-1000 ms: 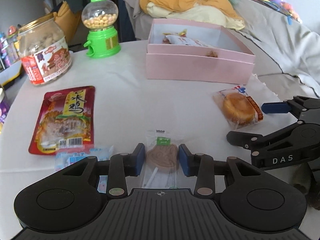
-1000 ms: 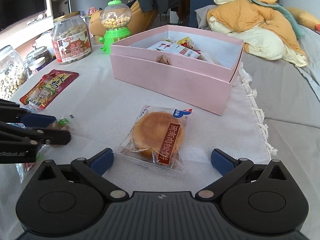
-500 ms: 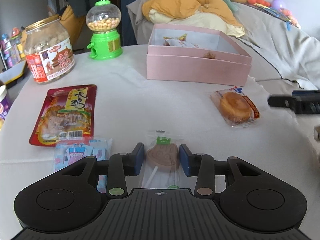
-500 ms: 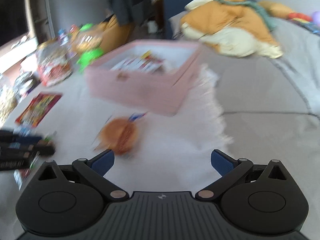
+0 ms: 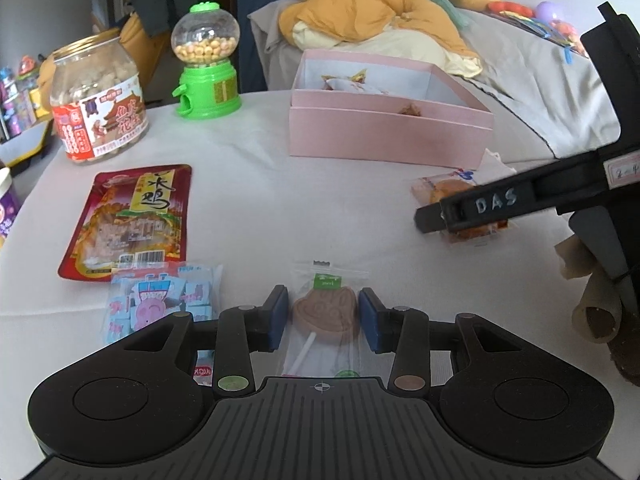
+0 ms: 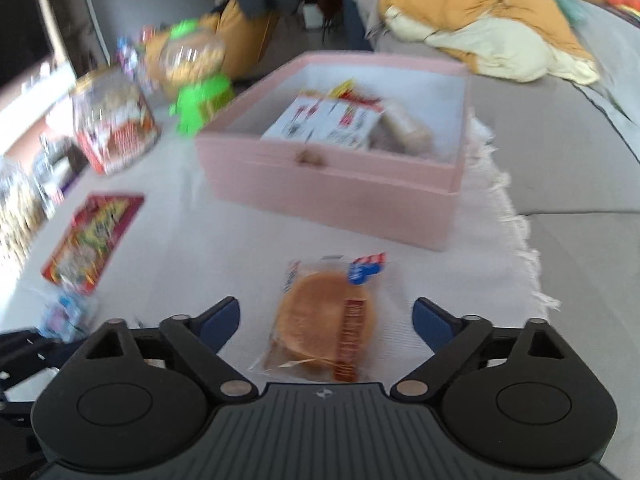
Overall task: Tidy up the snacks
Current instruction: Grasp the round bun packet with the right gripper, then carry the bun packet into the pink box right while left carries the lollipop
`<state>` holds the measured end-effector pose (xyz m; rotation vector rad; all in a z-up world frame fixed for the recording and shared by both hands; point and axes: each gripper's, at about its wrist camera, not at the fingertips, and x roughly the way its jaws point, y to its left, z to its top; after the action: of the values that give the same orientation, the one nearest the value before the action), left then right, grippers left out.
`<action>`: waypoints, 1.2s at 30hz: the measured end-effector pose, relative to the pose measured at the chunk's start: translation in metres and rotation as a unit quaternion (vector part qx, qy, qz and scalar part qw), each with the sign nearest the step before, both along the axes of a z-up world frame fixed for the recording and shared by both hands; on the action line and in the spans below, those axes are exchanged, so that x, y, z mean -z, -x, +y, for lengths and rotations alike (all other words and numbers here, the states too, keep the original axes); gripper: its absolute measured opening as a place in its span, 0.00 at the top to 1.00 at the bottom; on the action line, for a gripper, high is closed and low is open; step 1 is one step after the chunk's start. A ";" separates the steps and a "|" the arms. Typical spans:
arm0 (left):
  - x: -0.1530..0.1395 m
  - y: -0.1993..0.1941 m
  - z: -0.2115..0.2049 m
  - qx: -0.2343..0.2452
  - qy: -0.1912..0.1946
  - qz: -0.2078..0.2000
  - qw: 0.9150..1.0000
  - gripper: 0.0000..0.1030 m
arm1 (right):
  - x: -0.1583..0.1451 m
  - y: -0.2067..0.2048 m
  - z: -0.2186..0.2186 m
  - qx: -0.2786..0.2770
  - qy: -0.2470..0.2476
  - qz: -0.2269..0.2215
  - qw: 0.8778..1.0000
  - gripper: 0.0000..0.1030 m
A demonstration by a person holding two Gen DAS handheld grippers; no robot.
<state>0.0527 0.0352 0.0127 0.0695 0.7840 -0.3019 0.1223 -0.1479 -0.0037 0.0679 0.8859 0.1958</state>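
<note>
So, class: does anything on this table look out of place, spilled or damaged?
Nothing looks spilled or damaged. Four snacks lie loose outside the pink box: the red pouch, blue candy bag, wrapped cake and the lollipop between the left tool's pads.

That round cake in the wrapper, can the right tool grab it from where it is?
Probably yes. The right tool is wide open with the wrapped cake lying flat on the tablecloth between its fingers, and nothing blocks it. The picture is blurry, so whether it touches is unclear.
</note>
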 end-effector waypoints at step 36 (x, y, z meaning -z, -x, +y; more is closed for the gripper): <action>-0.015 0.006 -0.003 0.058 -0.022 0.013 0.998 0.59 | -0.025 0.067 -0.036 -0.036 0.033 -0.044 0.998 0.47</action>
<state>0.0471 0.0322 0.0282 0.1539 0.8132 -0.3967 0.0549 -0.1839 0.0216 -0.0345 0.8071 0.2345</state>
